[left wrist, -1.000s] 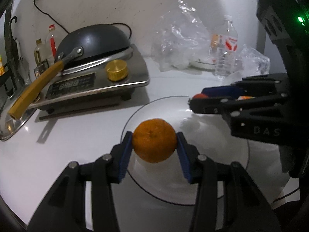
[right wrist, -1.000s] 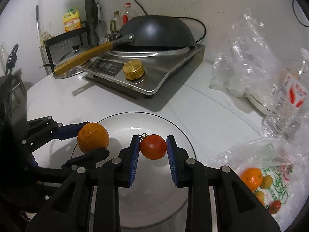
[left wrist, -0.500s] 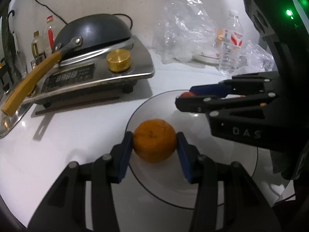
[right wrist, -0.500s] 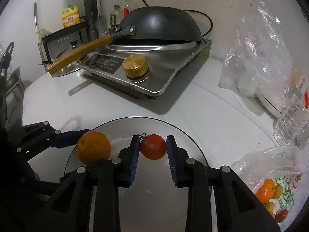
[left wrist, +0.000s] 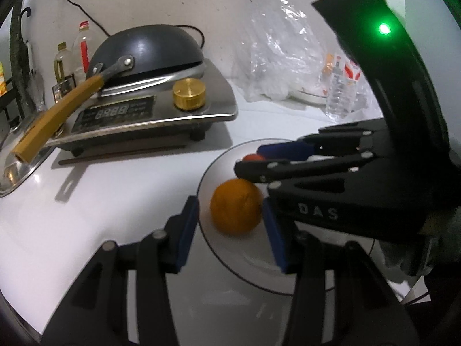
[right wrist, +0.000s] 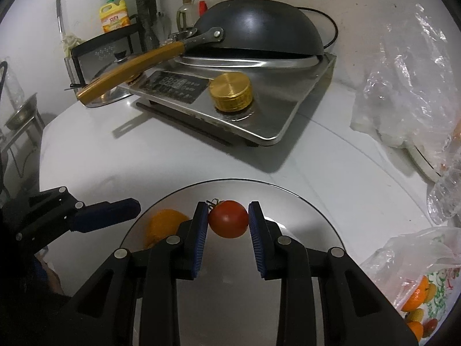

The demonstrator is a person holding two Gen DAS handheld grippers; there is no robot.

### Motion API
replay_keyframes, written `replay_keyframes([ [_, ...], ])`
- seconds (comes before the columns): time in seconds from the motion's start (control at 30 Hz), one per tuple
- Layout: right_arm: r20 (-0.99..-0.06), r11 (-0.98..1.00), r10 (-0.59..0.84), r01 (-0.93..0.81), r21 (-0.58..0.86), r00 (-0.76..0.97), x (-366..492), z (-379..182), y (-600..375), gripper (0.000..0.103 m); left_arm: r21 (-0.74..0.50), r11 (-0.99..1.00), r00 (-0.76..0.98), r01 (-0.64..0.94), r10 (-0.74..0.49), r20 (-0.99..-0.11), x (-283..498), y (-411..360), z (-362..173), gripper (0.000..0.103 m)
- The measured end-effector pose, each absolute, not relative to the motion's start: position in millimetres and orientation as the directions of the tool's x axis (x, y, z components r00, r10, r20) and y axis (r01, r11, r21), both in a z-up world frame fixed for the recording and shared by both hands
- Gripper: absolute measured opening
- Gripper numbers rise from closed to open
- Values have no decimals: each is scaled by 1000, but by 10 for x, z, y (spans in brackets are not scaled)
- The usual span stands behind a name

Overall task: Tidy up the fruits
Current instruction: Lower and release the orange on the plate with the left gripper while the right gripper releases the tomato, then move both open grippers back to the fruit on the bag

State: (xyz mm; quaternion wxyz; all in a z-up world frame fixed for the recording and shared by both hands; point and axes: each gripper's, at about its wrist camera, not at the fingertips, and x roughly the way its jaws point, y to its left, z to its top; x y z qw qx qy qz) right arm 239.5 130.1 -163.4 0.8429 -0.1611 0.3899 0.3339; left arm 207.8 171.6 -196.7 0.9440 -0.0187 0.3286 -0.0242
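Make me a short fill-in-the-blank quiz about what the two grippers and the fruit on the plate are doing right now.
1. The left gripper has its jaws ____ around the orange.
2. The right gripper is shut on the ____.
3. The orange rests on the glass ____.
4. The upturned wok sits on the ____.

Missing words: open; tomato; plate; cooktop
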Motion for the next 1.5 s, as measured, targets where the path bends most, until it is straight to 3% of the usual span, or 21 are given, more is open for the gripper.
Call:
replay_keyframes([
  [1.5,-707,760,432,-648,-48,560,1776,-1145,261,31,-84,995,818,-55,-3,-576,1632,1083,-1703,47],
])
